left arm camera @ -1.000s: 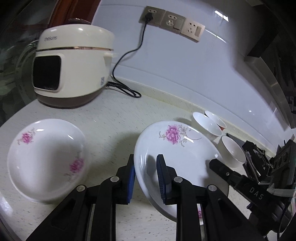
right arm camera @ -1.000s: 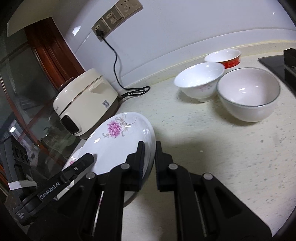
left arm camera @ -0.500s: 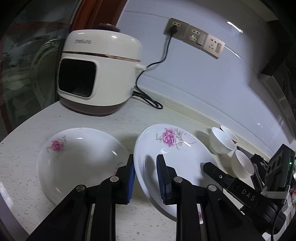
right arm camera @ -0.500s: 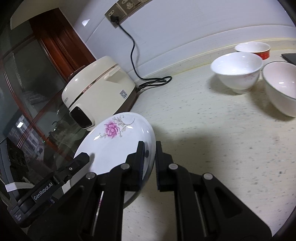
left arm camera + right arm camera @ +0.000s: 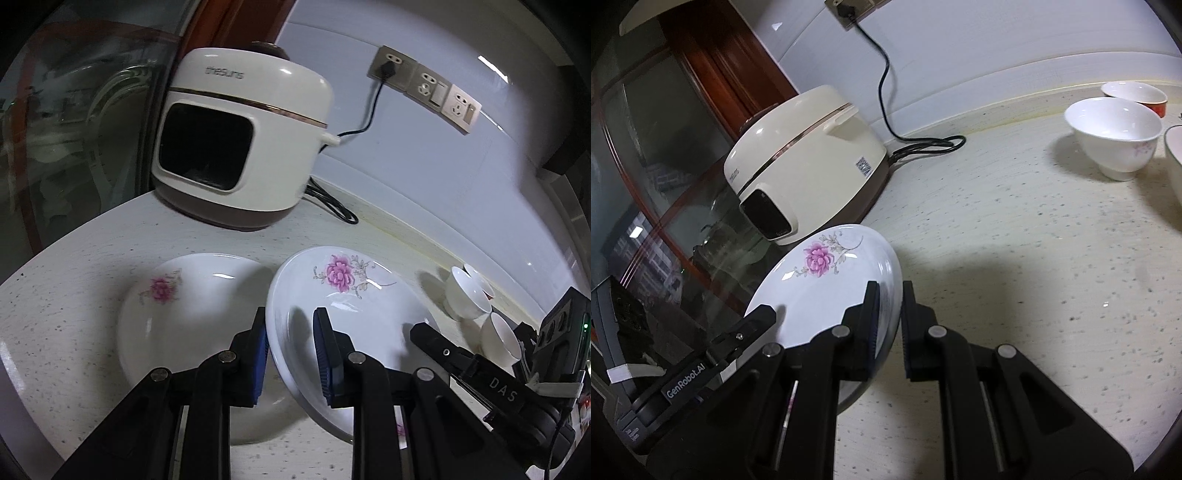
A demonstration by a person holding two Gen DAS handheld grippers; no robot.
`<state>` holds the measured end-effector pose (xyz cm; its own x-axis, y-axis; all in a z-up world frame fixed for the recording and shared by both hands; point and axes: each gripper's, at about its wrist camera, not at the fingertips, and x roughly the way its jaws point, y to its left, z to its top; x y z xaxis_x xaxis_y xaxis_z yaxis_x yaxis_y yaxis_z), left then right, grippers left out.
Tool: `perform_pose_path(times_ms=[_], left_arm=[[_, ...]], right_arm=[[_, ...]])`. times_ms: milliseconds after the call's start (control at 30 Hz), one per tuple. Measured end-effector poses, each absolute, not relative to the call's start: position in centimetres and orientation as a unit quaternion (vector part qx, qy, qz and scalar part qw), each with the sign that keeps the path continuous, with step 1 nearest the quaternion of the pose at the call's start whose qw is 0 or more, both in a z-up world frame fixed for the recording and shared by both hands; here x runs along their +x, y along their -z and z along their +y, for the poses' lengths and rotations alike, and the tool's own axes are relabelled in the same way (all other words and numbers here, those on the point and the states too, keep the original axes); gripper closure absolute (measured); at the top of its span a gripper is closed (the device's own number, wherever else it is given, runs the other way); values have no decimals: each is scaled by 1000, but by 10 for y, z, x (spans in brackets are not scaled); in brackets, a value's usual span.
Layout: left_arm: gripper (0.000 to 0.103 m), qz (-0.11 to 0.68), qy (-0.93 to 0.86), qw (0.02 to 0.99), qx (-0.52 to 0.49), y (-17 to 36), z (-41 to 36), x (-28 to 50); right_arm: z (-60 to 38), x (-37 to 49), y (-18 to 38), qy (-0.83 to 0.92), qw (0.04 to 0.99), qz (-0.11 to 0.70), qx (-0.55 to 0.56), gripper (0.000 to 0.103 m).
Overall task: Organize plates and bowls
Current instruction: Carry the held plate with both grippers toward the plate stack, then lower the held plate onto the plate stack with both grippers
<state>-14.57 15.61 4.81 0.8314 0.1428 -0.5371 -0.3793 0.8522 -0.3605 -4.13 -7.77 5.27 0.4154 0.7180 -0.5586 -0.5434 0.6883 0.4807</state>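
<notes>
Both grippers clamp one flowered plate [image 5: 354, 306] from opposite rims; it is carried tilted, clear of the speckled counter [image 5: 1015, 229]. Left gripper [image 5: 290, 350]: blue pads pinched on the plate's near-left rim, one pad outside, one inside the well; jaws narrow, only the rim's thickness between them. Right gripper [image 5: 888, 314]: jaws almost fully closed on the opposite rim, one finger over the plate face, the other behind it. In the left wrist view the right gripper's body crosses the lower right corner; in the right wrist view the left gripper's body shows at lower left.

A second flowered plate [image 5: 192, 310] lies flat on the counter, just left of the held one and partly under the left finger; whether the held plate's edge overlaps it, cannot tell.

Cream rice cooker [image 5: 240, 140] stands behind both plates, cord plugged into the wall outlet [image 5: 386, 68]. White bowl [image 5: 1113, 136] stands well apart to the right; a red-banded bowl [image 5: 1134, 96] just behind it; a third bowl [image 5: 1174, 155] cut by the frame edge.
</notes>
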Motion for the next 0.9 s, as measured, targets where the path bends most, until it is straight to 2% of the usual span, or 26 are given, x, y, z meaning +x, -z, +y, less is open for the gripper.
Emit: perform_pose_path(times_ms=[900], left_arm=[[79,266,-181,909,-263,-22,211,-165]], right_arm=[[-10,-66,-45,-381,839,388,24,88]])
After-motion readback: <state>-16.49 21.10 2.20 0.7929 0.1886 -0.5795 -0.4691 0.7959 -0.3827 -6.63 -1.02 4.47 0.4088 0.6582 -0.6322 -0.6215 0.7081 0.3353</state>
